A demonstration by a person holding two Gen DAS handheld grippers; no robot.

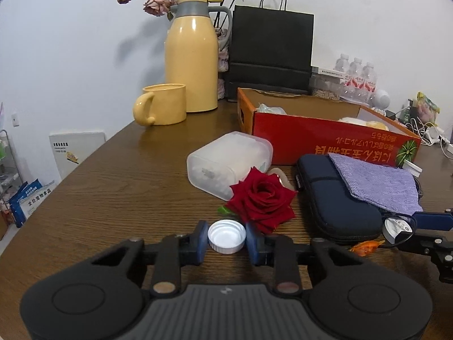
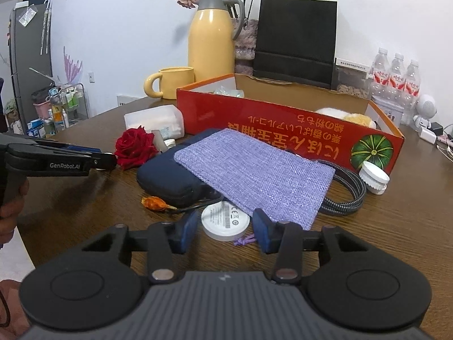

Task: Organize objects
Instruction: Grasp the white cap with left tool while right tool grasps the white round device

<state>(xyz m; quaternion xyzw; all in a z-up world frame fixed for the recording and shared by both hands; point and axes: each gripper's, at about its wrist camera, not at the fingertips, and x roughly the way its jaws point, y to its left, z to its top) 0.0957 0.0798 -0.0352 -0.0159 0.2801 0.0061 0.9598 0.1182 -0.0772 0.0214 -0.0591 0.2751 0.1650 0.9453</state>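
- The left gripper [image 1: 226, 240] has its blue pads against both sides of a white bottle cap [image 1: 226, 236] that sits on the wooden table [image 1: 113, 187].
- Just behind the cap lies a red rose [image 1: 262, 198], and behind that a clear plastic box [image 1: 226, 164].
- The right gripper [image 2: 225, 231] has its pads on either side of a round white disc [image 2: 225, 221]; whether they press on it I cannot tell.
- A purple cloth [image 2: 254, 170] overlaps the disc's far edge and covers a dark blue pouch [image 2: 167, 178].
- A red cardboard box [image 2: 283, 130] stands beyond, with a yellow mug [image 2: 172, 82] and yellow jug [image 2: 211, 48] behind.
- Beside the disc lie an orange dried bud [image 2: 154, 202] and a braided cable [image 2: 348, 195].
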